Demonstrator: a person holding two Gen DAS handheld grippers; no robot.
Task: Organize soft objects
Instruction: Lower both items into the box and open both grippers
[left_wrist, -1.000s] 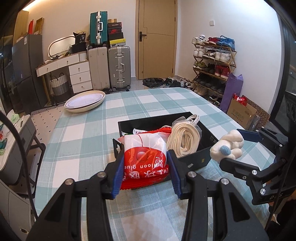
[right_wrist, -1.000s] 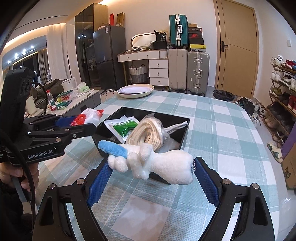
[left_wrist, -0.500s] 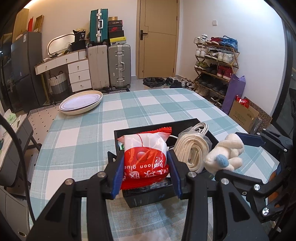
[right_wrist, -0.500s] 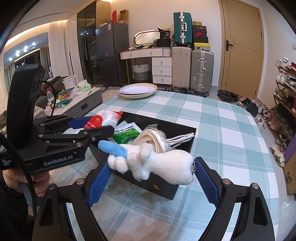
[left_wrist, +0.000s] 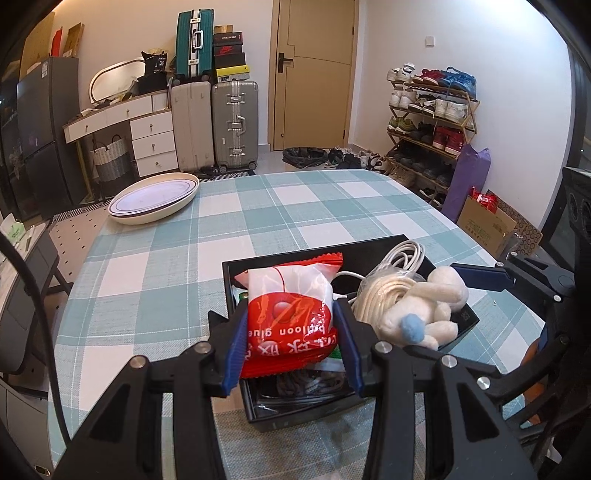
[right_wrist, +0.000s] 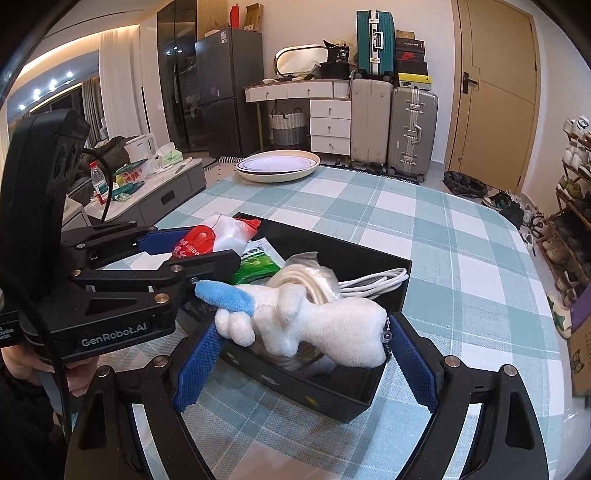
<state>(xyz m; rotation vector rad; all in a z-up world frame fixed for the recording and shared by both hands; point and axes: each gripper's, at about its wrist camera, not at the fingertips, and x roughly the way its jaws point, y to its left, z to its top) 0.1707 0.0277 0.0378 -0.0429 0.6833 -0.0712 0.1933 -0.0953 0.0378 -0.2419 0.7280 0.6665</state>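
Left tongs (left_wrist: 291, 343) clamped on red-and-white packet (left_wrist: 290, 321), low centre of frame, over near end of black tray (left_wrist: 384, 245). Right tongs (right_wrist: 295, 363) spread wide, yet carrying white plush (right_wrist: 314, 319), lower centre, above tray's near edge. Bagged rope coil (left_wrist: 380, 295) inside tray. Checked tabletop (left_wrist: 229, 229) beneath.

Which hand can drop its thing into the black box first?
Probably the left gripper: its red snack bag hangs over the black box. The right gripper's white plush toy sits above the box's near edge.
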